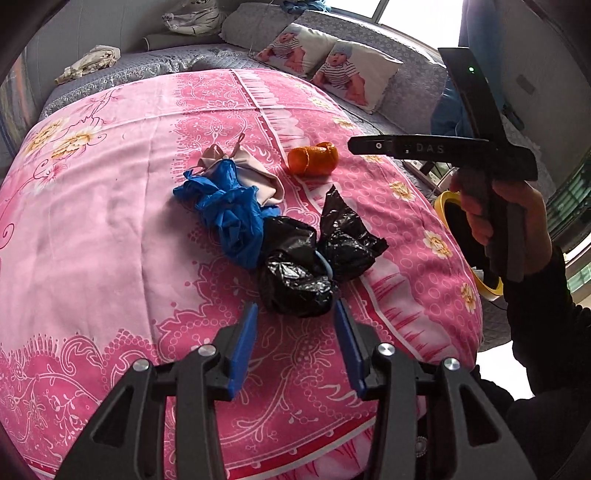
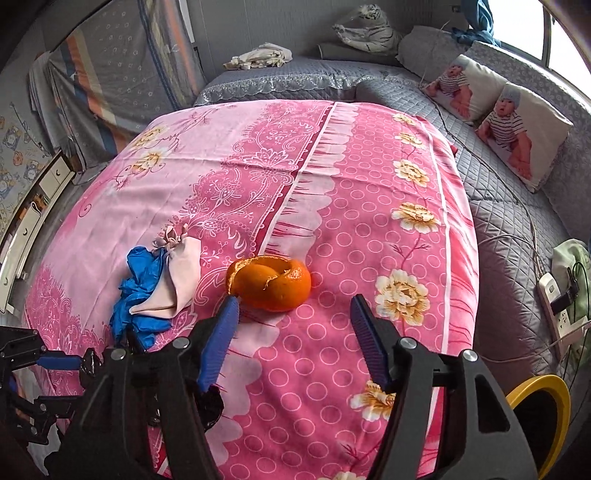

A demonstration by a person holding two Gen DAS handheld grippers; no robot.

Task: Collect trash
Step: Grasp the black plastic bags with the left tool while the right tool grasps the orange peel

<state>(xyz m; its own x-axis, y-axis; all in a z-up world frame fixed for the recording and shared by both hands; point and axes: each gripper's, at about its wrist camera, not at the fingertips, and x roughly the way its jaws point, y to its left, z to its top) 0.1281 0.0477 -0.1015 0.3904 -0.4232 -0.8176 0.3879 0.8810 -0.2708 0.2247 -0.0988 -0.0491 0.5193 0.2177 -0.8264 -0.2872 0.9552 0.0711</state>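
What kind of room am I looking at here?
Most likely a lived-in bedroom or sitting room at home. A pink floral sheet covers the work surface, grey quilted seating wraps around it, and baby-print pillows lean against a window.

Cloth: a pink floral cloth (image 2: pixel 332 206) is covering the worktop.
Pillows: two baby-print pillows (image 2: pixel 495 122) are leaning on the grey quilted sofa (image 2: pixel 517 206) past the worktop's far right corner.
Power strip: a white power strip (image 2: pixel 554 306) is lying beside the worktop's right edge.
Toy: a plush tiger (image 2: pixel 369 27) is resting beyond the far edge.
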